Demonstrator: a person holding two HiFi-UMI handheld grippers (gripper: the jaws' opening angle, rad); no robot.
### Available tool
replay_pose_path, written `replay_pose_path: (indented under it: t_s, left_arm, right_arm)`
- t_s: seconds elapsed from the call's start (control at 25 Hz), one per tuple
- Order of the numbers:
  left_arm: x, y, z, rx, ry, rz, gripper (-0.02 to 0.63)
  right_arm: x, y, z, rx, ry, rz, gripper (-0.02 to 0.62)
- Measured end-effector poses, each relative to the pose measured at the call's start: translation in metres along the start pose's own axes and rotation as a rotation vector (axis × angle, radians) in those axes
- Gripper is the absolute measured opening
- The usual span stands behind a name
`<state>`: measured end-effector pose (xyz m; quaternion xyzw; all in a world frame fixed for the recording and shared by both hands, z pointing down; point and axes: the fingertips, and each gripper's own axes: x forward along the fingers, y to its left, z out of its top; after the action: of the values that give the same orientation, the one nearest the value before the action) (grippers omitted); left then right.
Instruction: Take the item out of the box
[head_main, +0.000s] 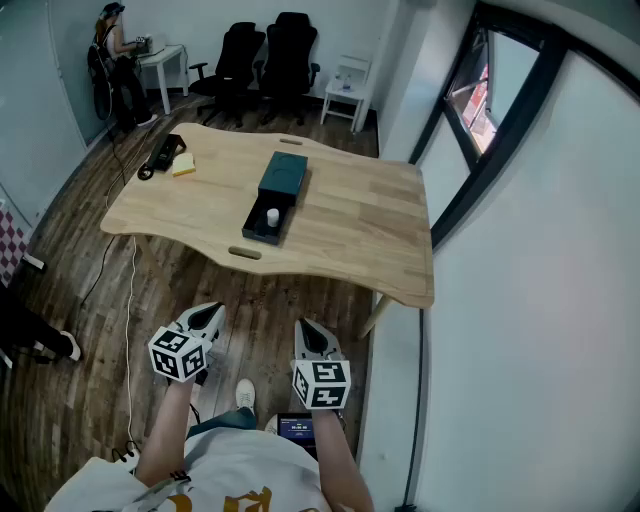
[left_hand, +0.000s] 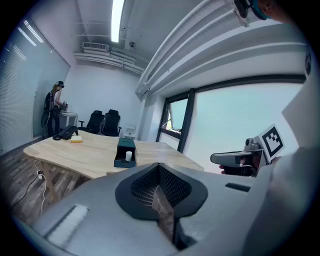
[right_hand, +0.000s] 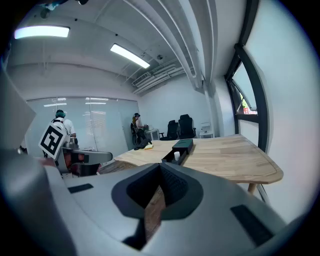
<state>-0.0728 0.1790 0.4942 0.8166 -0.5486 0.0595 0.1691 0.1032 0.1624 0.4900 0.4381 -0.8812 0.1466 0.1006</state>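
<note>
Left hand-held gripper (head_main: 207, 318) and right hand-held gripper (head_main: 310, 330), both closed and empty, hover below the tabletop (head_main: 370, 235) edge; the box (head_main: 278, 190) lies lengthwise up-frame, with bare wood around it.

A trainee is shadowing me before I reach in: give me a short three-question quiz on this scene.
1. True or false: the white item sits inside the open dark box.
2. Where are the left hand-held gripper and the right hand-held gripper? A: over the box. B: held low, short of the table. C: resting on the table.
3. In the head view, is the yellow pad to the box's left or right?
Key: 1 true; 2 B; 3 left.
</note>
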Motion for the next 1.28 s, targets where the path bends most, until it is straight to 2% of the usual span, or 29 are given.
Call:
replay_pose_path:
  t_s: [0.36, 0.72, 1.08, 1.28]
  left_arm:
    - [-0.005, -0.004, -0.009, -0.011, 0.007, 0.015, 0.002]
    - [0.019, 0.010, 0.001, -0.023, -0.016, 0.022, 0.002]
    - [0.082, 0.046, 0.018, -0.010, -0.018, 0.016, 0.002]
    - [0.139, 0.082, 0.045, 0.009, -0.021, 0.001, 0.002]
  right_arm:
    - [-0.011, -0.007, -0.011, 0.021, 0.027, 0.001, 0.006]
    - [0.006, -0.034, -0.007, 0.031, 0.047, -0.022, 0.006]
    - [0.062, -0.069, 0.005, 0.034, 0.042, -0.047, 0.006]
    - [0.108, -0.098, 0.034, 0.049, -0.005, -0.088, 0.006]
